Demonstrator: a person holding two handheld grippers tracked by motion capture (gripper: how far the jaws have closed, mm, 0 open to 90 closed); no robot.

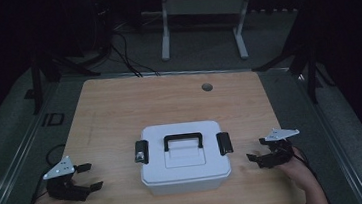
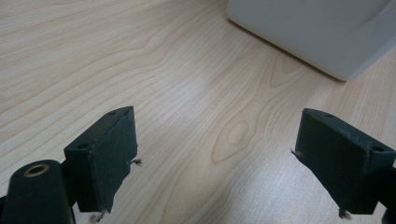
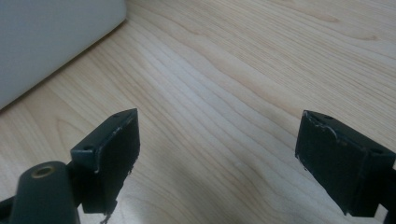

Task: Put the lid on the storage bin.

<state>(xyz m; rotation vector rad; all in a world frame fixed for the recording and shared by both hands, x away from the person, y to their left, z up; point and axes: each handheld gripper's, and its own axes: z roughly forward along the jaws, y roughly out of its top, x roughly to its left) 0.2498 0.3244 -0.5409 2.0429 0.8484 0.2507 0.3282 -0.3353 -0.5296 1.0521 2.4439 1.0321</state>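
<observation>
Position at inspection: white lidded box (image 1: pixel 184 157) sits on the wooden table (image 1: pixel 119 108), between the two claws and clear of both. Left gripper (image 1: pixel 88 177) is spread, nothing between its jaws; the box lies off to its inner side, with its near corner (image 2: pixel 345 70) ahead and to one side of the jaws in the left gripper view. Right gripper (image 1: pixel 256 150) is likewise spread wide and empty; in the right gripper view the box wall (image 3: pixel 51 42) stands ahead, apart from the jaws.

Finding: both side latches (image 1: pixel 141 151) (image 1: pixel 224 142) appear folded against the lid, and the black handle (image 1: pixel 183 141) lies flat on top. The work in hand looks like an approach to the latches.

Recommendation: bring each claw in level toward the latch on its own side. Hook the latch's lower edge with one jaw, not the lid rim. Work both sides evenly so the box does not slide.
</observation>
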